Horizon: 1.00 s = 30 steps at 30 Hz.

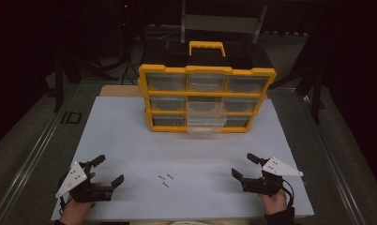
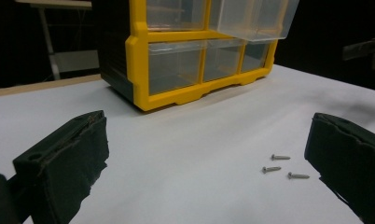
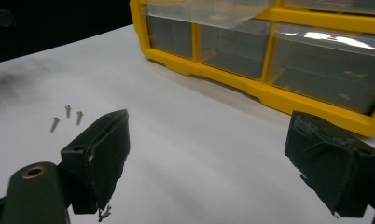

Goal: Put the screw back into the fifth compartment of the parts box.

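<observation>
- Three small screws (image 1: 165, 179) lie close together on the white table (image 1: 130, 140), near the front edge, between the two hands.
- The left gripper (image 1: 107, 174) rests low at the left side of the table. Its jaws are spread wide and hold nothing.
- The right gripper (image 1: 245, 166) rests at the right side. Its jaws are wide too, and empty.
- Behind the screws stands a yellow drawer box (image 1: 207, 97). Its clear middle drawer (image 1: 205, 119) is pulled out toward the person. I think the screws are meant to go in there.
- What could go wrong: the screws are tiny and lie flat. The thick jaw pads could push one away and not pinch it.
- The screws lie very close together. A grab for one could knock the other two, and they could roll off.
- A screw held loosely could slip out on the way to the drawer.
- The left gripper view shows the screws (image 2: 280, 165) just beside the right-hand jaw, and the open drawer (image 2: 253, 18) from below.
- The right gripper view shows the screws (image 3: 66, 116) far off to the left, well apart from its jaws.
- The high view alone shows the yellow carry handle (image 1: 207, 47) on top of the box.
</observation>
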Motion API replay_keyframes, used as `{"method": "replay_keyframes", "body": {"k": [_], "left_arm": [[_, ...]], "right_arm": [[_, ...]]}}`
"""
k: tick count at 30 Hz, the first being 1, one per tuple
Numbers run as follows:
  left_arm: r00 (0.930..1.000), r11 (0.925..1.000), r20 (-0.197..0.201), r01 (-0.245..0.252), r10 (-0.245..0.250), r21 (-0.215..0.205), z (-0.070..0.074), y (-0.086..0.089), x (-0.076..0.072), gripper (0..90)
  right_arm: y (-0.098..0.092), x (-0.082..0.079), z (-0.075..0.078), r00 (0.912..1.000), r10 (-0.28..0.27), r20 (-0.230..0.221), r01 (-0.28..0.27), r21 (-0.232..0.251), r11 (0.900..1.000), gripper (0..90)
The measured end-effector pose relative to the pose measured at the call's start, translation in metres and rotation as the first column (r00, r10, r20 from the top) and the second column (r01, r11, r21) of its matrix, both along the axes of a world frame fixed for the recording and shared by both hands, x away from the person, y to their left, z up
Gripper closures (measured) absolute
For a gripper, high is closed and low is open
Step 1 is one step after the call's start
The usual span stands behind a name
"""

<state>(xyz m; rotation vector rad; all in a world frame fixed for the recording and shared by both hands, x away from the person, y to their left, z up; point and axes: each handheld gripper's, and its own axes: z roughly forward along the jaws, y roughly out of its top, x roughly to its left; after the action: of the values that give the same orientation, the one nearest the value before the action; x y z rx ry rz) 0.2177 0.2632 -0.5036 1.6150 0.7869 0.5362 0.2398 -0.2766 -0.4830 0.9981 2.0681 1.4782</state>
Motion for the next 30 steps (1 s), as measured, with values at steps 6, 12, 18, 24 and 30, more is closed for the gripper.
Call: {"method": "replay_keyframes", "body": {"k": [6,12,18,24,30], "left_arm": [[1.0000,1.0000,0.001,0.006,-0.006,0.003,0.000,-0.002,0.000,0.6],[1.0000,1.0000,0.001,0.009,-0.009,-0.001,0.000,-0.003,0.000,0.6],[0.9999,0.9999,-0.004,0.015,-0.015,0.002,0.000,-0.004,0.000,0.6],[0.9998,0.9998,-0.007,0.020,-0.020,0.001,0.000,-0.004,0.000,0.6],[0.9997,0.9997,-0.007,0.023,-0.023,0.001,0.000,-0.004,0.000,0.6]], "right_arm": [[0.013,0.008,0.003,0.9972,0.043,-0.062,-0.043,0.006,0.999,13.9],[0.033,0.014,0.007,0.9929,0.089,-0.079,-0.092,-0.033,0.995,13.9],[0.049,0.019,0.011,0.9873,0.132,-0.088,-0.135,-0.028,0.990,13.9],[0.069,0.024,0.011,0.9753,0.187,-0.118,-0.193,-0.044,0.980,13.9],[0.095,0.028,0.008,0.9553,0.259,-0.143,-0.269,-0.057,0.961,13.9]]}}
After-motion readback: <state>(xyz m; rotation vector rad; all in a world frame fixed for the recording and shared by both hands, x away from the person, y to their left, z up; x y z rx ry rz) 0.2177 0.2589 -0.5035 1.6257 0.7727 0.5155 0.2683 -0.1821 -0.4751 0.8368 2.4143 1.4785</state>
